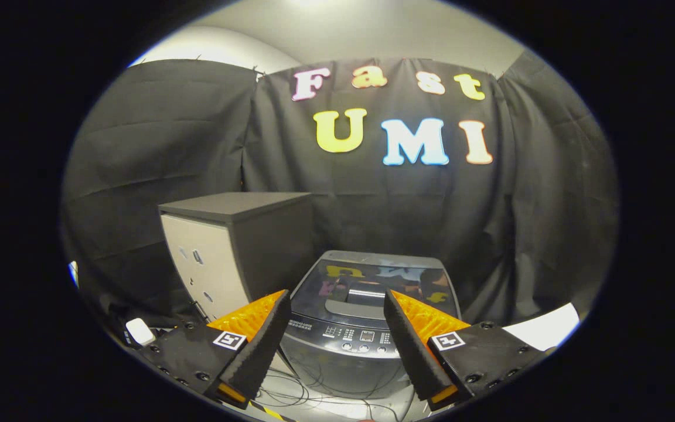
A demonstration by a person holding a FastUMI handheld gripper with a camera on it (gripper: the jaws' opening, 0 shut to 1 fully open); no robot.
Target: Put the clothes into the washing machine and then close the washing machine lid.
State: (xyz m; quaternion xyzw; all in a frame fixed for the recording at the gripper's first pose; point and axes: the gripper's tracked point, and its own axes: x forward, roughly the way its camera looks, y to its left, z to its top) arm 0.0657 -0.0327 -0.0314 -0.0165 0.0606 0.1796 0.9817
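Gripper point(334, 299) fingers stand spread apart with nothing between them; no garment or other object is in their grasp. They are held above and in front of the washing machine point(367, 316), angled down toward it, a posture consistent with surveying the machine before or after a working approach.

Just ahead of the fingers, seen through the gap between them, lies the washing machine's control panel point(361, 337), with rows of small buttons facing forward. Thin cables point(290, 390) trail across the light floor at the foot of the machine, directly below the fingertips.

Beyond the panel is the washing machine lid point(372, 281), a dark glossy pane. It appears to lie flat over the tub, and its surface mirrors the backdrop; whether it is fully latched cannot be told. No clothes are identifiable on or beside the machine, so their location cannot be determined; they may already be inside, under the lid.

Left of the washing machine, just beside it, stands a taller cabinet point(226, 252) with a pale front bearing small dark handles and a dark top. A small white object point(139, 332) sits low, further left of the washing machine, in front of the cabinet.

Behind the washing machine hangs the black cloth wall point(167, 146).
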